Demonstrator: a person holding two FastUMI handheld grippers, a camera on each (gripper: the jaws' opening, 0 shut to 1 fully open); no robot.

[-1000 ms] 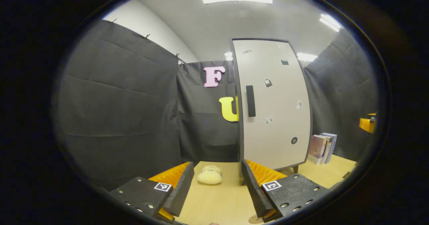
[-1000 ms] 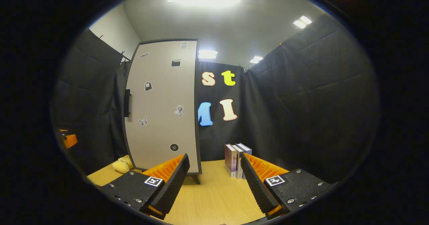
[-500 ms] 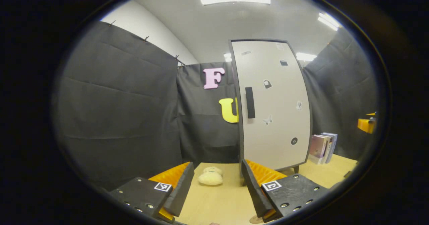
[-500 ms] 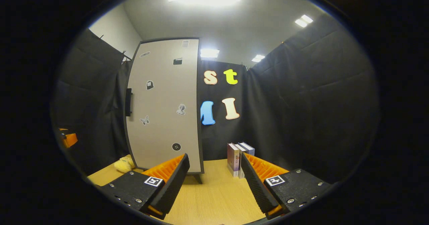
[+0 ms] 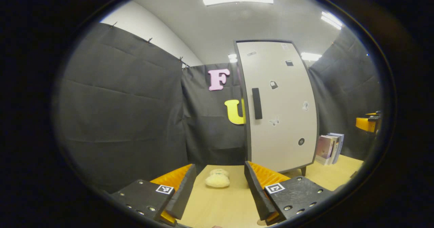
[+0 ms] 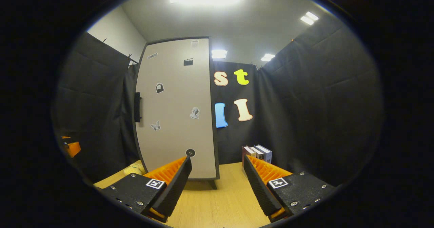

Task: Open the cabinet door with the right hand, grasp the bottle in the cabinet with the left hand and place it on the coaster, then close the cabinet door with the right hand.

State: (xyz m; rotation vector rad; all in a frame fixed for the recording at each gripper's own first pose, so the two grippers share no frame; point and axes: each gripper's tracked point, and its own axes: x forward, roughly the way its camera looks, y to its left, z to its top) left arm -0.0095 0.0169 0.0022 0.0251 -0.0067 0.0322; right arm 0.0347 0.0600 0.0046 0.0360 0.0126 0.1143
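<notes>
Compared with a second ago, the right gripper (image 6: 217,182) sits nearer the cabinet (image 6: 176,109), whose door looms larger. That tall cabinet stands upright on the table (image 6: 217,204), door closed, its handle (image 5: 256,103) running vertically. Both grippers hang wide apart, empty; the left gripper (image 5: 220,187) faces a plush toy (image 5: 217,180).

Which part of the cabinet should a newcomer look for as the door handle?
Start at the tall pale cabinet standing on the wooden table. On its closed door, about mid-height near the edge facing the plush toy, is the handle. It is a dark upright bar, unlike the small stickers scattered over the door.
</notes>
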